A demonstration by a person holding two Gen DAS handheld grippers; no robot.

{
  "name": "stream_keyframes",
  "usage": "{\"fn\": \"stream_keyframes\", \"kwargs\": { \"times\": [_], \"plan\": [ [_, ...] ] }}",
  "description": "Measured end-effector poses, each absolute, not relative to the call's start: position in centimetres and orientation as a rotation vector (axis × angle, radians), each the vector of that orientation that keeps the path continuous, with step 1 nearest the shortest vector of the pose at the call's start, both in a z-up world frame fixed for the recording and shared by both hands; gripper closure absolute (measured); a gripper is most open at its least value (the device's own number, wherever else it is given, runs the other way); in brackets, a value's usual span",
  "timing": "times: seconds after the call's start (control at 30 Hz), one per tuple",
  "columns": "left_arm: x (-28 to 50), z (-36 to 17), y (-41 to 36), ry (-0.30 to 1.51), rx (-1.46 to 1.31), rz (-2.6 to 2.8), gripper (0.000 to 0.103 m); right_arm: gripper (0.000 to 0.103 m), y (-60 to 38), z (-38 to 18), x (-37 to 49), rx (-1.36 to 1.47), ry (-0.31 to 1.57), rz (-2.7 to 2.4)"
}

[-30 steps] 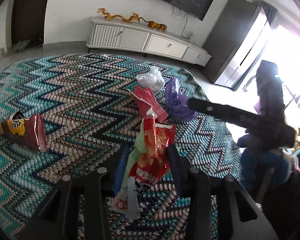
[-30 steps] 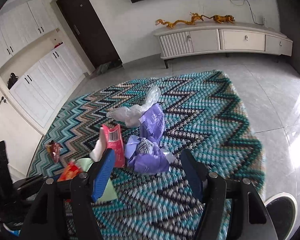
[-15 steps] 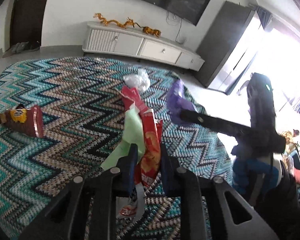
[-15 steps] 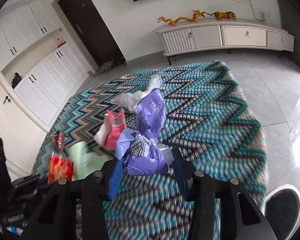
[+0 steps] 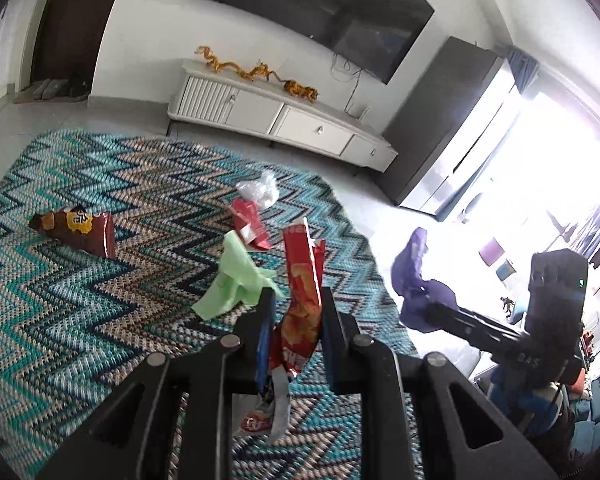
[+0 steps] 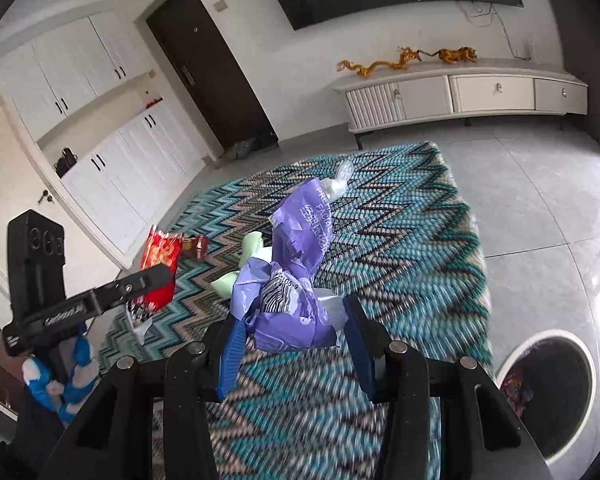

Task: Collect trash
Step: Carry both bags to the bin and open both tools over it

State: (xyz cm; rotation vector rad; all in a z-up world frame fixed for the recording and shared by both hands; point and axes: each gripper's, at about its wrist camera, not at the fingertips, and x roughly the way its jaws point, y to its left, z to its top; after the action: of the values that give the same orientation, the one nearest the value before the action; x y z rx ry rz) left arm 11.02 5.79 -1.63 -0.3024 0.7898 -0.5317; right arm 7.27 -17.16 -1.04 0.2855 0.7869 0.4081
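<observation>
My left gripper is shut on a red snack bag, which hangs upright above the zigzag rug. My right gripper is shut on a crumpled purple plastic bag, also held clear of the rug. Each view shows the other gripper: the purple bag at the right, the red bag at the left. On the rug lie a green wrapper, a red packet, a clear plastic bag and a brown chip bag.
A round white-rimmed bin with a dark liner stands on the tiled floor at the lower right, off the rug. A white TV cabinet lines the far wall. A blue-gloved hand holds the left gripper.
Both grippers closed on their bags and lifted them off the rug. The green wrapper stayed down on the rug. The purple bag swung away to the right.
</observation>
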Motion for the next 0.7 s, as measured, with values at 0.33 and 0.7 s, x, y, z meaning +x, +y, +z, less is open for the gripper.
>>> {"fn": "stream_keyframes", "kwargs": {
  "times": [0.33,0.7],
  "plan": [
    [7.9,2.1,-1.2,0.745,-0.257,-0.669,0.083,0.059,-22.1,3.2,-0.9,0.303,0.695,0.306],
    [7.5,1.1,-17.6,0.868,-0.114,-0.838,0.083,0.058,-34.4,1.2,-6.4,0.367,0.7,0.018]
  ]
}}
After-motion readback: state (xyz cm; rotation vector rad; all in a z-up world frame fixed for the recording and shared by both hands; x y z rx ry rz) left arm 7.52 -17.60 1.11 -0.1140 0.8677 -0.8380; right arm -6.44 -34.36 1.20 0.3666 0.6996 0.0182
